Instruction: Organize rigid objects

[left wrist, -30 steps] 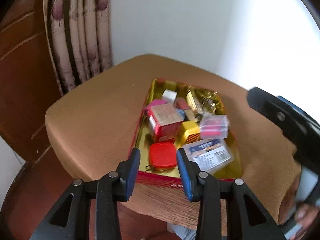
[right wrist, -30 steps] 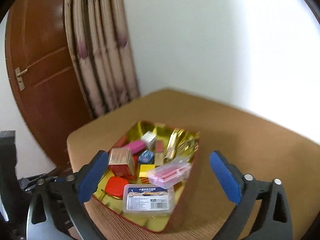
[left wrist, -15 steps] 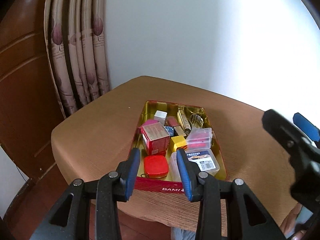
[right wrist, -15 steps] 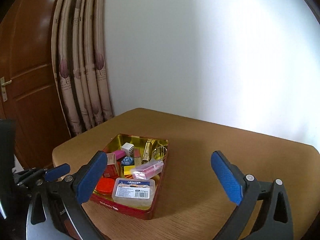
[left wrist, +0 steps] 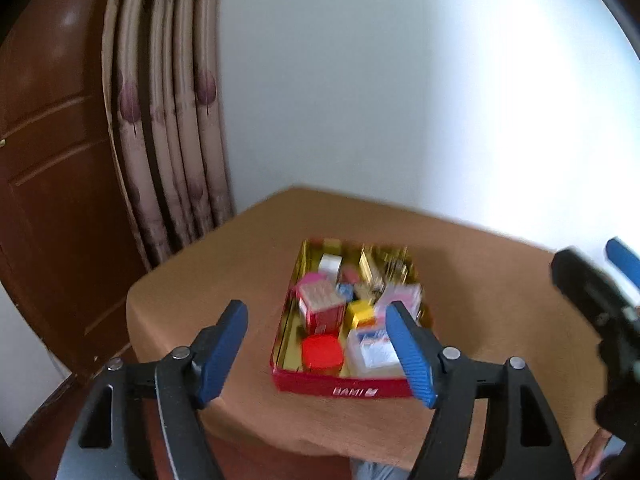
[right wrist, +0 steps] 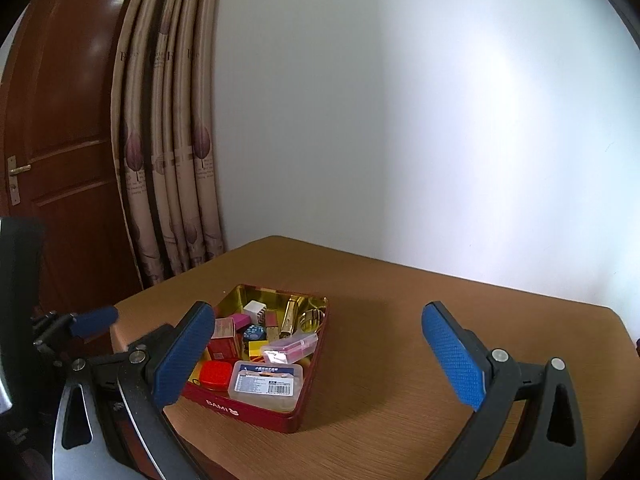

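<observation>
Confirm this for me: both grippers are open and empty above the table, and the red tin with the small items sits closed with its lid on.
One part is wrong. The red tin has no lid on; it sits open on the table, and the right wrist view shows its contents, such as the clear plastic box. The left gripper and right gripper are open and empty, as you said.

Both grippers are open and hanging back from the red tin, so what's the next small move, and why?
Probably lower the right gripper toward the clear labelled box at the near end of the red tin. It lies on top, unobstructed, and both grippers are empty; the left gripper is open too.
</observation>
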### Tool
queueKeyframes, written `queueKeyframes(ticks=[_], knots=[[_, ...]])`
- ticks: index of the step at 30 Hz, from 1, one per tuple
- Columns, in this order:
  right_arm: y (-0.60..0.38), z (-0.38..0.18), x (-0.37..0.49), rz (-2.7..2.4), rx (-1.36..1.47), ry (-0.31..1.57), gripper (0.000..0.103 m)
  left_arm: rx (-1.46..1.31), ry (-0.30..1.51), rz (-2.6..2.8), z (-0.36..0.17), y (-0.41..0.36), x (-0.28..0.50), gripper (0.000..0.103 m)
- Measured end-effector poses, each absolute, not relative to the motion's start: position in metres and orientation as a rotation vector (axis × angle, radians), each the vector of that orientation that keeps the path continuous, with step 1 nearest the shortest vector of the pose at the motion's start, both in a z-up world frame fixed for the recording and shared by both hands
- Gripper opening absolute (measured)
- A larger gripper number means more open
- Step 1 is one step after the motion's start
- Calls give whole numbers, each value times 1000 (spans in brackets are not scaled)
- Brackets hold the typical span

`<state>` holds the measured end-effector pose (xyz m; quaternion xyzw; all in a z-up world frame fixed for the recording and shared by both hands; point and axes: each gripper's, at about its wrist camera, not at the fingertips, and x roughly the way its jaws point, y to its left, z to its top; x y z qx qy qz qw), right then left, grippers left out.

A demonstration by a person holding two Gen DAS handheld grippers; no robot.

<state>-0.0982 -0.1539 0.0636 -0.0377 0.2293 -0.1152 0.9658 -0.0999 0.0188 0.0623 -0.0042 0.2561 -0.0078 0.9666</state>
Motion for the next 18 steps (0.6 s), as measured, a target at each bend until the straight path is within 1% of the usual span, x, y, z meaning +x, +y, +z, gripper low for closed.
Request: queueKeyframes(ticks=[2,5,10,18], knots=[[-152,69,-102,-235,-78,450,103,-28,462,-28,72,23,-111,75],[-151,76,-109,-234,-77,432,103,-30,430,-36,82,25,-117,76],[-144,84,-117,-228,-91,411,103,-62,471,-111,87,29,-114,76],[-137,89,-124,-207,-104,394,103,-19,453,-99,88,21,-117,77]])
